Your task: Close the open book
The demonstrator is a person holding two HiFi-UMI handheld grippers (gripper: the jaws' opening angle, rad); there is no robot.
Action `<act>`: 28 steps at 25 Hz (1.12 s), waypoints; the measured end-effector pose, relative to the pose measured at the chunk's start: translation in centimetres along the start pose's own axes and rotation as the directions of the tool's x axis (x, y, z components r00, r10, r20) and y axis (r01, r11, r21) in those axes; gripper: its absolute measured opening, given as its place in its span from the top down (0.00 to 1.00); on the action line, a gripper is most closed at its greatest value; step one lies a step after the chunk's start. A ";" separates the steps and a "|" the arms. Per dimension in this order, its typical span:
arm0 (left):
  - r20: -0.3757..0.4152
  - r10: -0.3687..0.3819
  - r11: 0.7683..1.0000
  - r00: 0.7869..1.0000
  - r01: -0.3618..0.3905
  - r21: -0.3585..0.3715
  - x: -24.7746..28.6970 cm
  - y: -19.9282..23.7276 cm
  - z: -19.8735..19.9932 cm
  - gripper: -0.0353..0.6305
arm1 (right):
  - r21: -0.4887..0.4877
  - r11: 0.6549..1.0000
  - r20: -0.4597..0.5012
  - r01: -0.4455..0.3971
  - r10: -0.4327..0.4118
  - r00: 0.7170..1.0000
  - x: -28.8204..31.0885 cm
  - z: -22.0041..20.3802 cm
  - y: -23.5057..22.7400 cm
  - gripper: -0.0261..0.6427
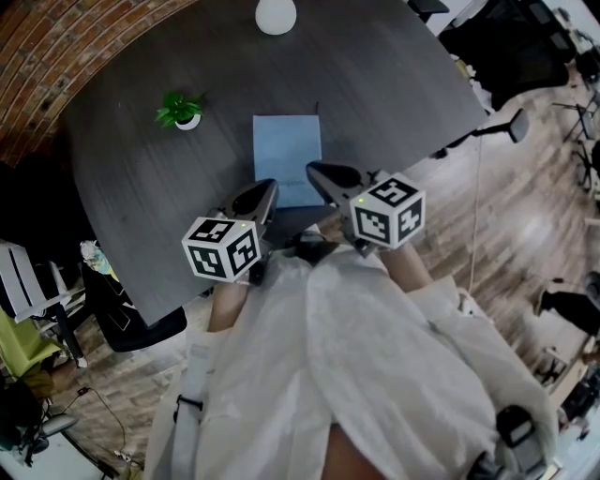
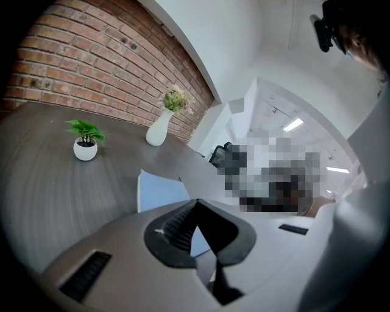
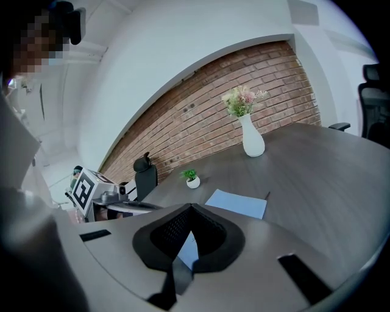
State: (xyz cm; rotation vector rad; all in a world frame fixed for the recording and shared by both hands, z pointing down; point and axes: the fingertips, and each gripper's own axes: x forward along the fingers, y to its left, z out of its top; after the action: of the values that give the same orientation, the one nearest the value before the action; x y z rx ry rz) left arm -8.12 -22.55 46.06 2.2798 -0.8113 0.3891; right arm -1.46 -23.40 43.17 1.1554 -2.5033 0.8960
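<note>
A light blue book (image 1: 287, 155) lies flat on the dark grey table (image 1: 394, 84), and only its one plain cover shows. It is also in the left gripper view (image 2: 159, 190) and the right gripper view (image 3: 237, 203). My left gripper (image 1: 265, 188) hangs over the table's near edge, just left of the book's near corner, jaws together and empty (image 2: 196, 204). My right gripper (image 1: 315, 172) hovers at the book's near right corner, also shut with nothing in it (image 3: 191, 208). Whether either tip touches the book I cannot tell. A thin dark strip (image 3: 267, 195) sticks out at the book's far right corner.
A small potted plant (image 1: 180, 111) stands left of the book and a white vase with flowers (image 1: 276, 14) at the table's far edge. A brick wall (image 2: 103, 67) runs behind. Black office chairs (image 1: 127, 314) stand at the table's left and far right.
</note>
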 end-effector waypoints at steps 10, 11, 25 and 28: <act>-0.005 0.006 1.000 1.000 -0.006 -0.019 -0.1 0.4 -0.1 0.94 | 0.009 1.000 -0.015 -0.009 0.009 1.000 0.2 -0.5 -0.3 0.96; -0.006 0.006 1.000 1.000 -0.006 -0.019 -0.1 0.5 -0.1 0.94 | 0.009 1.000 -0.018 -0.010 0.010 1.000 0.2 -0.5 -0.2 0.96; -0.016 0.006 1.000 1.000 -0.007 -0.026 -0.1 1.0 -0.4 0.94 | 0.019 1.000 -0.033 -0.008 0.008 0.999 0.3 -1.2 -0.4 0.96; -0.014 0.014 0.999 1.000 -0.015 -0.030 -0.2 1.3 -0.4 0.94 | 0.020 1.000 -0.034 -0.007 0.008 0.999 0.3 -1.1 -0.4 0.96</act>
State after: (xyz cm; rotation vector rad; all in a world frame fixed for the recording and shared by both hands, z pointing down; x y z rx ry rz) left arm -9.12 -22.97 46.89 2.2422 -0.8215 0.3963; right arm -1.39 -23.08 44.36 1.1284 -2.4788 0.9366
